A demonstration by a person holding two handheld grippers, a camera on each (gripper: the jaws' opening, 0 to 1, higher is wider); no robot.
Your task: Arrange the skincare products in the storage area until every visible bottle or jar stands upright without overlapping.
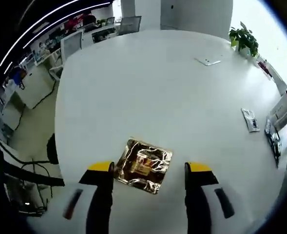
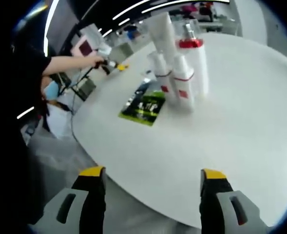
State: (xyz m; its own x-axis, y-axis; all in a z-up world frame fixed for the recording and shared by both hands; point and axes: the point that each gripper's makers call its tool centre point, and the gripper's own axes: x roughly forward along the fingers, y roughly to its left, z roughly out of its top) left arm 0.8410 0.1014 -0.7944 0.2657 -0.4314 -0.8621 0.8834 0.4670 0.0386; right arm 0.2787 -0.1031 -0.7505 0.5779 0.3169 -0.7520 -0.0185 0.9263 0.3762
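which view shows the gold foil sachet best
The left gripper view. The gold foil sachet lies flat on the white table, between the open left gripper fingers, large and unobstructed. The right gripper view faces a cluster of upright white bottles and a green sachet instead.

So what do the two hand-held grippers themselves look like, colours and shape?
Both match: the left hand-held gripper and the right hand-held gripper each have two black jaws capped with yellow tips, rising from pale grey bodies with a dark slot on each side. In the right gripper view, a person's dark sleeve shows at the left.
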